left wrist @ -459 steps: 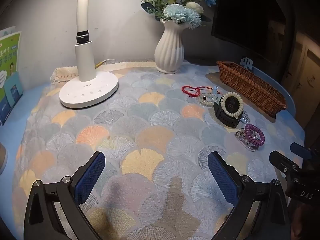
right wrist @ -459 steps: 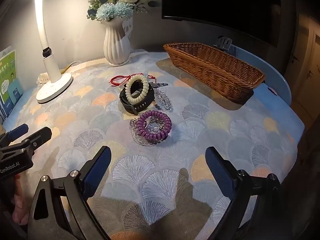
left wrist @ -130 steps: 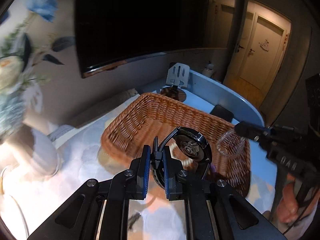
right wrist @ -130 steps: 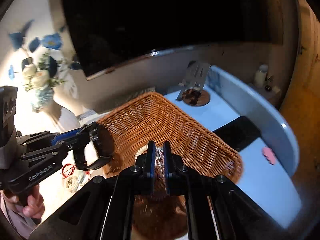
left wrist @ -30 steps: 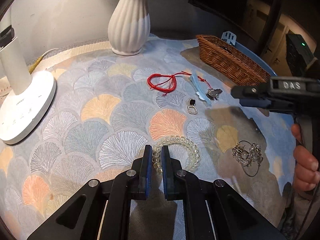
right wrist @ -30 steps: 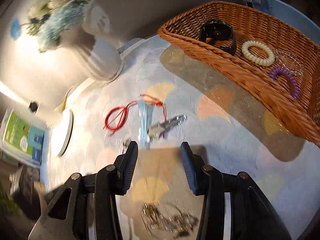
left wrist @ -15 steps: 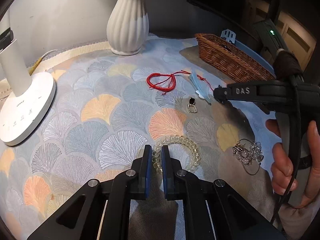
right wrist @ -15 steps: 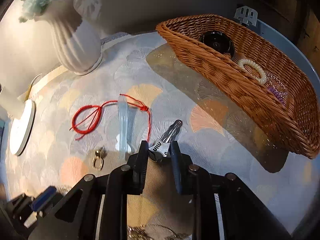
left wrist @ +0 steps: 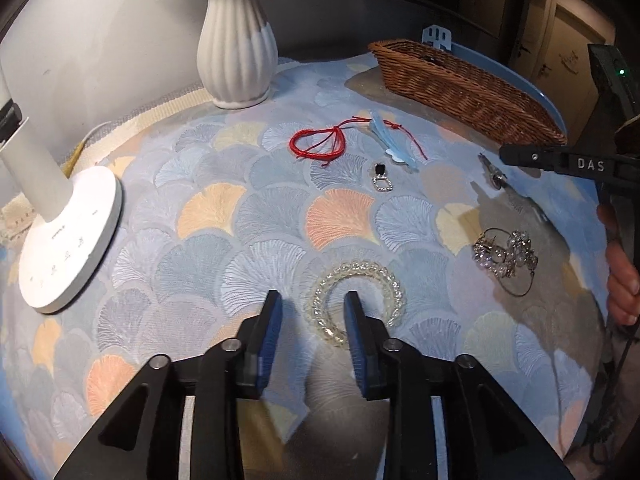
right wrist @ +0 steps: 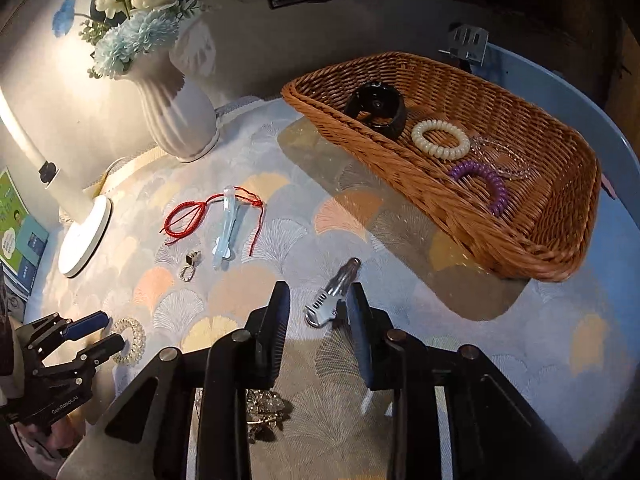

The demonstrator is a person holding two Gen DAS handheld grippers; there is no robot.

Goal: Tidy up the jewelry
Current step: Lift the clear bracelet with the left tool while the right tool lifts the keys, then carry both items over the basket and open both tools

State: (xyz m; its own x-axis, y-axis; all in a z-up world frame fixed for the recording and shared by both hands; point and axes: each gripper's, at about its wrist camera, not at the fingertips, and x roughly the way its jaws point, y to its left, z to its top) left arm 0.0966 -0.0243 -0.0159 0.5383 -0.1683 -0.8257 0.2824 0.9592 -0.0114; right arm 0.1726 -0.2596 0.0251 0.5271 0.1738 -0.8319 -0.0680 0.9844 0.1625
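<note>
Clear coil bracelet (left wrist: 357,301), silver clip (right wrist: 330,300), red cord (left wrist: 318,143) lie flat on the cloth.

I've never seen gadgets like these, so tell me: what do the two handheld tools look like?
Both are black frames with silver bolts and two flat fingers padded in dark blue. The left tool reads "GenRobot.AI" on its side, seen from the right camera. The right tool reads "DAS" in white, has a black cable hanging below it and a bare hand gripping it.

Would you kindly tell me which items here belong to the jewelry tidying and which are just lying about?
Belongs to the job:
wicker basket
clear coil bracelet
silver hair clip
red cord
crystal cluster
small pendant
light blue clip
left claw
right claw

Just lying about:
vase of flowers
desk lamp
green booklet
</note>
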